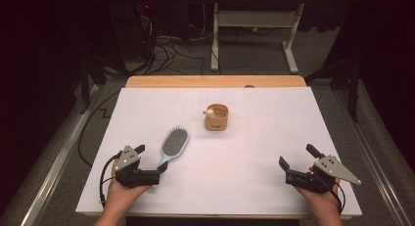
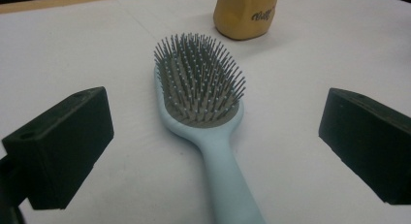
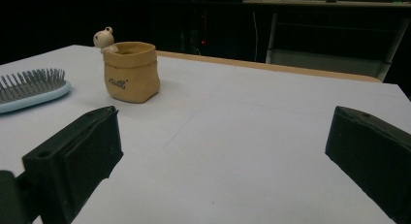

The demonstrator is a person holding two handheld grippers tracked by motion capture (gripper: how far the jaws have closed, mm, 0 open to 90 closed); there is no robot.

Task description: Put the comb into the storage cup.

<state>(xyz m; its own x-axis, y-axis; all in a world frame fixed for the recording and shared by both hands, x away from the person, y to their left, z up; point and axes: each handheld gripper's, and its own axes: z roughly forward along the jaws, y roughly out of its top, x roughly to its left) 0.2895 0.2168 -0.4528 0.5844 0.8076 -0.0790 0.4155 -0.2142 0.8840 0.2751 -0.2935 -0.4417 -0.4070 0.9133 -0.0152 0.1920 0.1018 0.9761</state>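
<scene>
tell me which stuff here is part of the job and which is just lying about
In the job: hairbrush, its handle between the open left tongs; tan pouch-shaped cup, probably.
Lying about: cables on the floor; right tongs open over bare table.

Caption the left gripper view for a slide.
Open hand-held gripper straddles the handle of a blue hairbrush lying bristles-up on the white table, tan pot behind.
</scene>
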